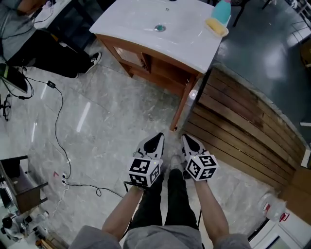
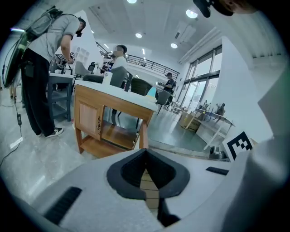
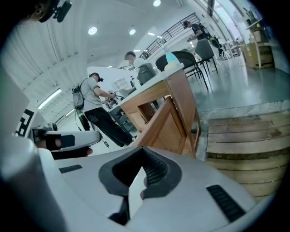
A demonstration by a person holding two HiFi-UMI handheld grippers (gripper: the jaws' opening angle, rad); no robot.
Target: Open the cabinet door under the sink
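The wooden sink cabinet (image 1: 160,68) with its white basin top (image 1: 160,24) stands ahead of me on the grey floor. Its left door (image 2: 89,120), which carries a dark handle (image 2: 99,125), is closed. The right door (image 3: 166,121) stands swung outward, and a bare shelf (image 2: 115,134) shows behind it. My left gripper (image 1: 158,138) and right gripper (image 1: 187,139) hang side by side well short of the cabinet and touch nothing. The left gripper (image 2: 146,152) has its jaw tips together and empty. My right gripper (image 3: 141,152) is shut and empty too.
A teal bottle (image 1: 222,10) and a yellow sponge (image 1: 216,26) sit on the basin top. A wooden plank platform (image 1: 243,126) runs along the right. Cables (image 1: 58,116) and a power strip (image 1: 63,179) lie on the floor at left. A person (image 2: 43,68) stands left of the cabinet.
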